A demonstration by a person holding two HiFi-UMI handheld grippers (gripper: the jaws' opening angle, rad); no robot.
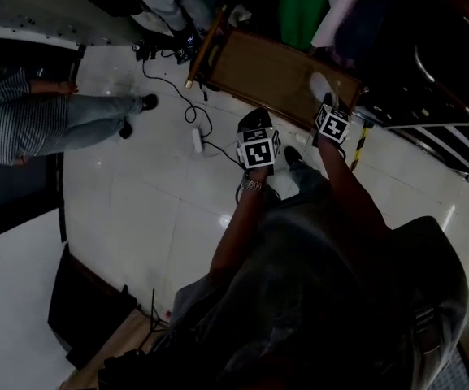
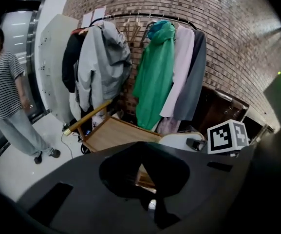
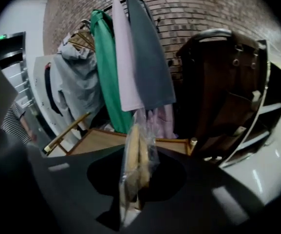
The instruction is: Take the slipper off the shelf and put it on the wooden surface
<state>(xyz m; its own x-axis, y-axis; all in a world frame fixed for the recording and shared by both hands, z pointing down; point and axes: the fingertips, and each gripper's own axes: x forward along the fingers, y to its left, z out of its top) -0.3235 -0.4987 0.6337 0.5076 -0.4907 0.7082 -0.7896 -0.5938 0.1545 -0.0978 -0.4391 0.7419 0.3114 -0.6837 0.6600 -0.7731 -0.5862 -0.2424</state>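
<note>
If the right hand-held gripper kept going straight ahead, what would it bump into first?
Probably the hanging clothes beyond the wooden surface, with its bagged slipper leading; depth is unclear.

Both arms [image 1: 352, 185] reach forward side by side, left claw [image 2: 141, 172] pinched together, empty, right claw [image 3: 133, 179] clamped on the slipper [image 3: 133, 150].

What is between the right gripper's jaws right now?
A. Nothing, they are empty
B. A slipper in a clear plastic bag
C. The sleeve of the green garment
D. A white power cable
B: in the right gripper view, the right gripper has its jaws closed on the slipper, whose tan sole stands edge-on inside a clear plastic bag.
</note>
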